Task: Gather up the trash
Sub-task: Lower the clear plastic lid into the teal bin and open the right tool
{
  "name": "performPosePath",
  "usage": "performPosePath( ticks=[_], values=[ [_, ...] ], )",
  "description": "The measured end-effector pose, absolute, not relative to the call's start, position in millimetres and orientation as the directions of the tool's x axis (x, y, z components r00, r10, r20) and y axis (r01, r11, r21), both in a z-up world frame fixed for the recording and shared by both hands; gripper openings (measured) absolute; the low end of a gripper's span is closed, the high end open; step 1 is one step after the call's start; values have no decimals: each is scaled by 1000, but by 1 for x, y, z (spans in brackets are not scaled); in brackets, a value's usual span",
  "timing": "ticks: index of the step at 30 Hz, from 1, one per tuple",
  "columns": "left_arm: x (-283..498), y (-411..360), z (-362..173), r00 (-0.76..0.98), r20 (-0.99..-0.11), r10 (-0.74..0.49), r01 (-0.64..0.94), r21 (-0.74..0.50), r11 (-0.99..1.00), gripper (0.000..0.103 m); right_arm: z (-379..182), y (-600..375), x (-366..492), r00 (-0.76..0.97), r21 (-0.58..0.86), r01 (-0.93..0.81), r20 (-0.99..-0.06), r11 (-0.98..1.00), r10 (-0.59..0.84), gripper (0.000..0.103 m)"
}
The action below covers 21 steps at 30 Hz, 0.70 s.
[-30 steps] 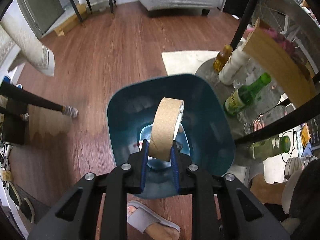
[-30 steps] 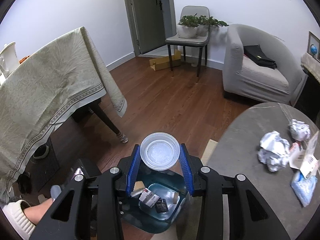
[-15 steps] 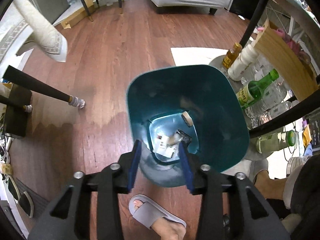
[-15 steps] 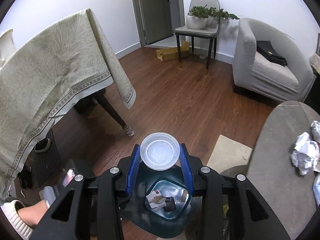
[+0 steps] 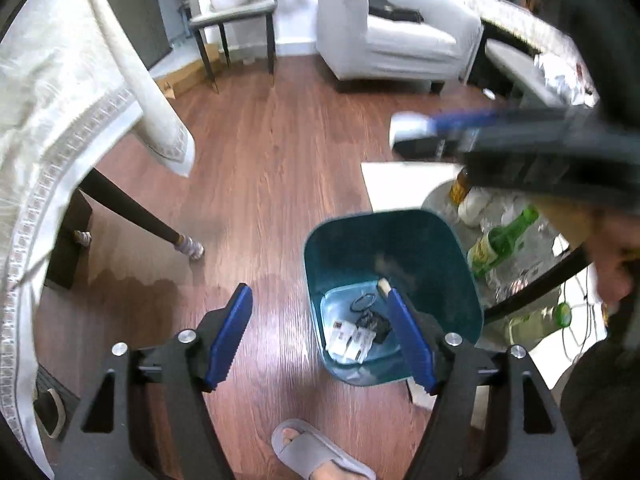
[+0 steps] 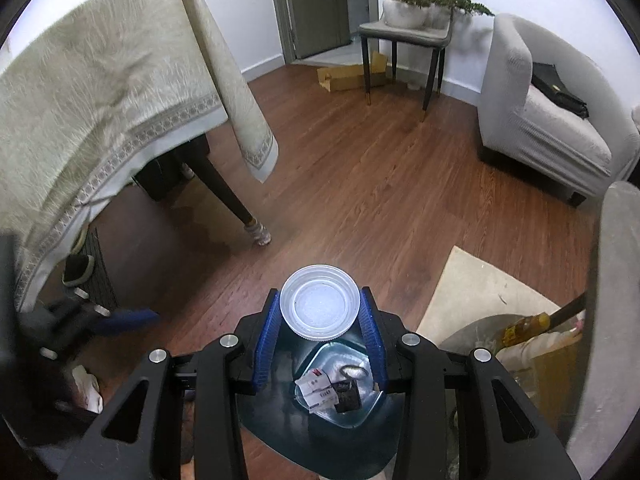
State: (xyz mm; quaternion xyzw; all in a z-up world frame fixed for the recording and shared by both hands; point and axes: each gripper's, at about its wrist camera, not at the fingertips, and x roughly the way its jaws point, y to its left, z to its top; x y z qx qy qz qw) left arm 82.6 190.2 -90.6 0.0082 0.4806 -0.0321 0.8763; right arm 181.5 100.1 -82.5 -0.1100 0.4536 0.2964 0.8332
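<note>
A teal bin [image 5: 436, 248] stands on the wood floor, holding cards, a black item and a brown tape roll [image 5: 384, 286]. My left gripper [image 5: 319, 294] hangs above the bin's near left rim. Its jaws are opening, with nothing between them. My right gripper [image 6: 320, 300] is shut on a clear plastic cup [image 6: 319, 307] and holds it over the bin [image 6: 320, 436]. In the left wrist view that cup [image 5: 412, 132] shows blurred at the upper right, above the bin. The left gripper's blue finger [image 6: 128, 316] appears blurred at the left edge of the right wrist view.
A cloth-covered table [image 6: 100, 92] with a dark leg [image 6: 236, 204] stands to the left. Green and clear bottles [image 5: 500, 240] crowd the bin's right side. A round grey table [image 5: 520, 68] carries crumpled trash. An armchair [image 6: 552, 128], a chair with plants [image 6: 408, 32] and a slippered foot [image 5: 316, 456] are also here.
The left gripper let go of the tape roll, which now lies in the bin, then opened wide, rose and drew back. The right gripper sank with the cup over the bin.
</note>
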Motion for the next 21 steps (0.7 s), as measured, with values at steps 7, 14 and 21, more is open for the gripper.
performPosePath(
  ticks=[7, 14, 21],
  values=[
    [78, 192, -52, 612, -789, -54, 44, -34, 998, 65, -125, 104, 184, 354, 84, -587, -868, 805, 348, 40],
    [78, 187, -24, 654, -753, -70, 38, -59, 998, 55, -159, 111, 178, 314, 74, -597, -895, 799, 317, 40],
    [75, 188, -1, 681, -730, -61, 31, -55, 998, 45, -192, 109, 176, 260, 68, -595, -926, 801, 272, 40]
  ],
)
